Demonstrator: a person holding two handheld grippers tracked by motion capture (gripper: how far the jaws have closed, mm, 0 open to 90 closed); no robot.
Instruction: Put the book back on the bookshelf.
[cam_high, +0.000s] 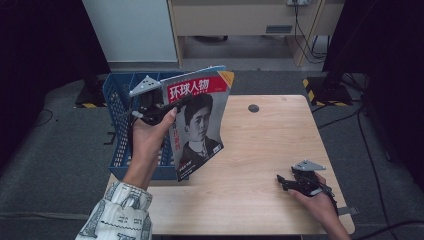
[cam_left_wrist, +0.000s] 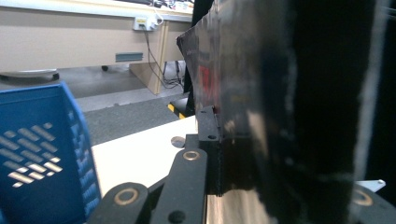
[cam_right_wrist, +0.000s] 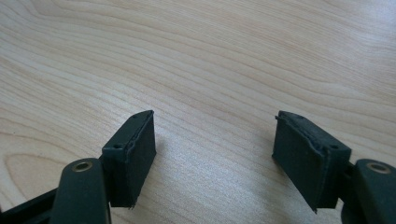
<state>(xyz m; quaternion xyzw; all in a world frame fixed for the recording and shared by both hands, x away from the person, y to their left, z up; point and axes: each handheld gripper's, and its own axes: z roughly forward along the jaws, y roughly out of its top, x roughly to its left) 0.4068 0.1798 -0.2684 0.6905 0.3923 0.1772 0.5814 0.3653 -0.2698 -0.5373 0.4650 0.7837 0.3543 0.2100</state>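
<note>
The left gripper (cam_high: 176, 106), in the upper left of the high view, has its jaws clenched on a magazine (cam_high: 200, 122), gripping it at its left edge just under the red title band. The magazine is held up off the table, nearly upright and tilted a little, its cover with a black-and-white portrait facing the camera. In the left gripper view the same magazine (cam_left_wrist: 261, 107) stands as a dark, glossy sheet from the centre to the right of the frame, pinched against the black pad at centre. The person's left hand (cam_high: 147, 137) wraps the gripper body, and a patterned sleeve (cam_high: 117, 212) comes in at the lower left of the high view.

Behind the hand and the magazine, a blue slotted basket (cam_high: 117, 95) sits at the left end of the wooden table (cam_high: 260, 150); its wall (cam_left_wrist: 37, 154) takes up the lower left of the left gripper view.

The right gripper (cam_high: 284, 181), in the lower right of the high view, rests low over the table with its jaws spread apart and nothing between them. In the right gripper view its two black pads (cam_right_wrist: 133, 151) stand well apart over bare wood grain (cam_right_wrist: 210, 70). The right hand (cam_high: 320, 202) holds it near the table's lower right corner, well apart from the magazine.
</note>
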